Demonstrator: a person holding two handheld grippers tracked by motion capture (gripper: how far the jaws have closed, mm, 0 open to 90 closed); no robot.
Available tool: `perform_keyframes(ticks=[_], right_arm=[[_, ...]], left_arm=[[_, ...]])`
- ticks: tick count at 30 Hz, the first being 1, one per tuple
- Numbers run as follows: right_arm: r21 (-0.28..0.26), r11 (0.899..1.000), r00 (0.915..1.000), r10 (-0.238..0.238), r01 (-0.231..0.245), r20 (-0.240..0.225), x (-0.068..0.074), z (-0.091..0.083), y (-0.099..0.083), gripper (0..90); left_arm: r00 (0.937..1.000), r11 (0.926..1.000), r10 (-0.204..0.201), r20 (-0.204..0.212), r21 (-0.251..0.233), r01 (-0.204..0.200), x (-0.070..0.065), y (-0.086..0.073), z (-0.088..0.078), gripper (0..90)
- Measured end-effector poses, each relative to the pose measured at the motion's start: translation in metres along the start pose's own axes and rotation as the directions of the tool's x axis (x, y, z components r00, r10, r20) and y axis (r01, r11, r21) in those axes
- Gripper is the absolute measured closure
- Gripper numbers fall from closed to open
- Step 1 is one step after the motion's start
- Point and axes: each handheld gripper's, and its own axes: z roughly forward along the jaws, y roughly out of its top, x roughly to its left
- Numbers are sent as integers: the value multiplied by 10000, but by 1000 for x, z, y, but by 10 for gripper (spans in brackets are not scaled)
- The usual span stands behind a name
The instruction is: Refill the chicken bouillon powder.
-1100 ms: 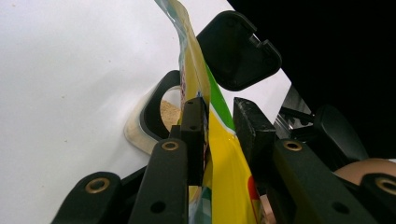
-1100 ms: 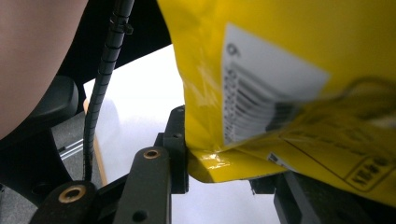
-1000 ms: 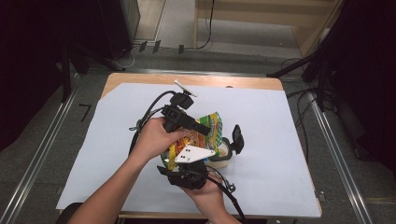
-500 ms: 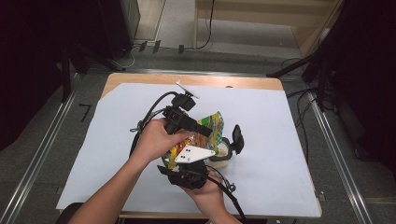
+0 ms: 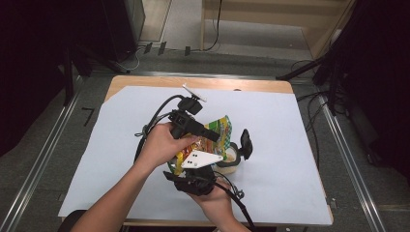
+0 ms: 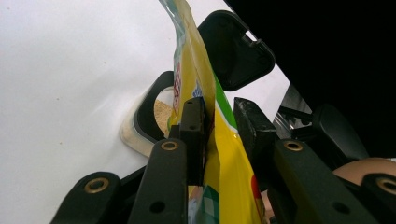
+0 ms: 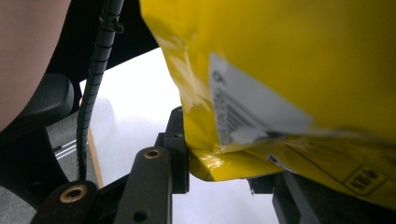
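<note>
Currently pinched by both: left hand-held gripper point(image 6: 217, 116) and right hand-held gripper point(image 7: 224, 172) clamping yellow crinkly plastic pouch point(image 5: 215, 137); could miss white round container point(image 5: 231, 162), spilling onto surface point(image 5: 290, 145).

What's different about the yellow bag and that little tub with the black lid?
The yellow bag is soft, crinkly and brightly printed; the tub is a rigid pale container with a black rim. The bag is held up in the air, the left gripper and right gripper each clamping an edge; the tub sits on the white table cover, untouched. The tub's black lid stands flipped open, showing something tan inside. The bag hangs right over the tub.
</note>
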Motion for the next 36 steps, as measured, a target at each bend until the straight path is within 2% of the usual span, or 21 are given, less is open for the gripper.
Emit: perform_keyframes(ticks=[36], right_arm=[[64, 10000, 10000, -43, 42, 56, 0, 0, 0, 678]], left_arm=[[10000, 10000, -7, 40, 19, 7, 2, 0, 1, 752]])
